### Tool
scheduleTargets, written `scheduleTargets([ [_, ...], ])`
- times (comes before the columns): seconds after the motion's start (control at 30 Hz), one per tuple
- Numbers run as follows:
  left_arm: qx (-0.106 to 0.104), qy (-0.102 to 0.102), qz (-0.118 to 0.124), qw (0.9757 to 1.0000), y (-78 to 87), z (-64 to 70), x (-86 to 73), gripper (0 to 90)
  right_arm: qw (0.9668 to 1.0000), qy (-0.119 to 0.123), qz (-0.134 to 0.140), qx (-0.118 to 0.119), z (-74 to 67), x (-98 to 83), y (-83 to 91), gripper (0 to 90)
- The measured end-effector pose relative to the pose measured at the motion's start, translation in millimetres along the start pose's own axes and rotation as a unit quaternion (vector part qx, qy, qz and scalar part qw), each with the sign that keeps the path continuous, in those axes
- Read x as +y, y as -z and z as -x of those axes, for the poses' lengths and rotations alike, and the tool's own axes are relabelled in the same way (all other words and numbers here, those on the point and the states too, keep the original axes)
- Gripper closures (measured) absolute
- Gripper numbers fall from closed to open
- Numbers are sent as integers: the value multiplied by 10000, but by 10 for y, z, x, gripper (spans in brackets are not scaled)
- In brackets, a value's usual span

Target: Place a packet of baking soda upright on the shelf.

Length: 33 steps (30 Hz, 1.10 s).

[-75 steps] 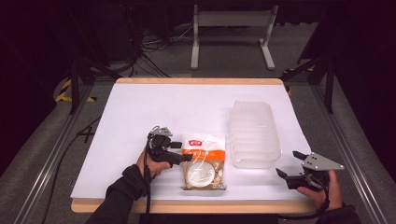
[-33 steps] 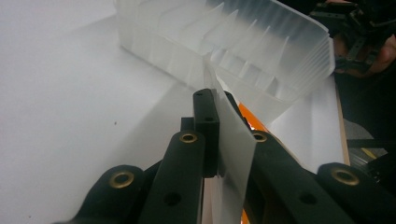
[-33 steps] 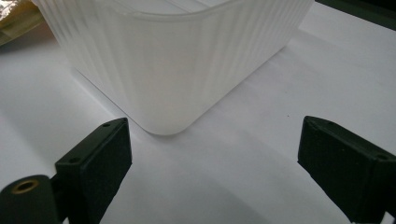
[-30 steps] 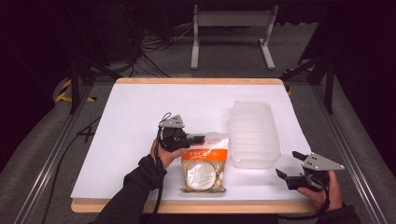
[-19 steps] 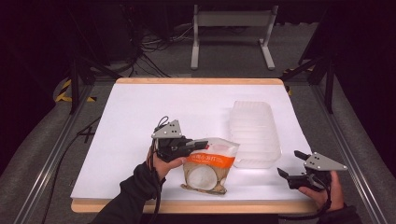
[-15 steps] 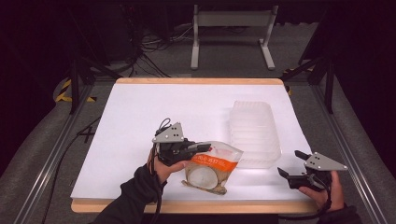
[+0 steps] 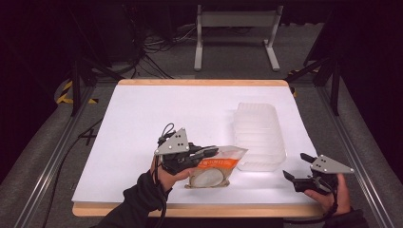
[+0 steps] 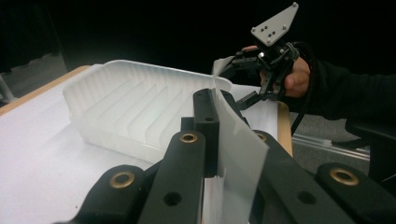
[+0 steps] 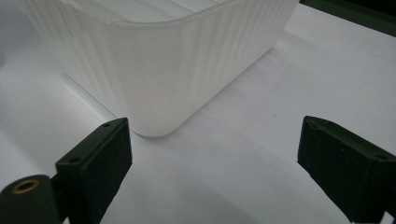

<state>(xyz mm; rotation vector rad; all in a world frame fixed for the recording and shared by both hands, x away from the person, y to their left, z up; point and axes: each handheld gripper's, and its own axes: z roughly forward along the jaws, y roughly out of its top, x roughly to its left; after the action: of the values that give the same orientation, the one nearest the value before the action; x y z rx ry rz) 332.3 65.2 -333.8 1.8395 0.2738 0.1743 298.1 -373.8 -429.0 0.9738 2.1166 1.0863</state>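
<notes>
Clear plastic snack bag with the orange label point(image 7: 215, 167) hangs off the table, pinched by its edge in the left gripper point(image 7: 209, 153), probably headed for the ribbed translucent plastic tub point(image 7: 259, 135) just beyond. Right gripper point(image 7: 295, 167) waits near the tub's corner, jaws spread wide, holding nothing.

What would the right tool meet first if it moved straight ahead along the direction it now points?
Probably the near end wall of the clear plastic bin. The right tool is open and aimed at that rounded corner, with bare white table cover between; depth is hard to judge.

Clear plastic pouch with orange label and round white contents point(image 7: 215, 167): tilted, top edge clamped, bottom touching table, at 6 o'clock.
</notes>
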Motion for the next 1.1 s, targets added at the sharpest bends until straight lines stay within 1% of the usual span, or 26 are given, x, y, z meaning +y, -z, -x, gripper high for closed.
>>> scheduleTargets([
  [0.03,0,0,0,10000,0,0,0,900,10000,0,0,0,0,0,0,108],
  [0.07,34,13,27,10000,3,-2,7,900,10000,-11,4,-1,1,0,-1,108],
  [0.1,72,-15,9,10000,7,-12,16,900,10000,-8,0,-12,2,0,-1,108],
  [0.13,100,48,47,9999,9,-26,26,900,10000,-1,4,-21,3,1,-3,108],
  [0.17,100,48,47,9999,9,-26,26,900,10000,-1,4,-21,3,1,-3,108],
  [0.2,154,52,66,9998,8,-35,36,900,10000,-7,-2,-25,1,1,-4,108],
  [0.27,163,80,75,9998,11,-66,60,900,10000,-1,-1,-33,2,2,-6,108],
  [0.3,221,83,90,9997,19,-95,77,900,10000,-7,2,-32,3,3,-6,108],
  [0.37,199,142,170,9996,35,-146,105,900,10000,-14,0,-27,-1,6,-5,108],
  [0.43,280,121,202,9993,46,-167,150,900,10000,-14,-5,-28,-1,6,-7,108],
  [0.5,277,118,279,9992,53,-203,208,900,10000,-19,4,-14,1,4,-10,108],
  [0.53,307,58,315,9990,47,-224,263,900,10000,-40,3,1,3,2,-10,108],
  [0.57,307,58,315,9990,47,-224,263,900,10000,-40,3,1,3,2,-10,108],
  [0.6,279,66,406,9988,34,-247,314,900,10000,-41,4,5,2,2,-10,108],
  [0.67,241,15,474,9986,-4,-274,394,900,10000,-33,18,8,4,3,-7,108],
  [0.7,193,29,530,9984,-28,-286,426,900,10000,-39,32,10,7,4,-5,108],
  [0.77,168,-1,567,9982,-83,-310,492,900,10000,-53,38,15,10,5,-3,109],
  [0.8,195,-14,607,9980,-106,-323,515,900,10000,-43,46,15,13,6,-2,109],
  [0.87,97,60,679,9976,-167,-373,577,900,10000,-47,52,18,14,8,3,109],
  [0.93,129,36,681,9976,-226,-407,639,900,10000,-58,57,14,17,7,7,109],
  [0.97,76,48,704,9975,-261,-426,674,900,10000,-62,56,10,19,5,8,109],
  [1.03,46,-7,721,9974,-331,-441,746,900,10000,-73,51,6,24,1,10,109],
  [1.1,-49,-16,758,9971,-412,-455,809,900,10000,-79,58,5,33,-2,13,109],
])
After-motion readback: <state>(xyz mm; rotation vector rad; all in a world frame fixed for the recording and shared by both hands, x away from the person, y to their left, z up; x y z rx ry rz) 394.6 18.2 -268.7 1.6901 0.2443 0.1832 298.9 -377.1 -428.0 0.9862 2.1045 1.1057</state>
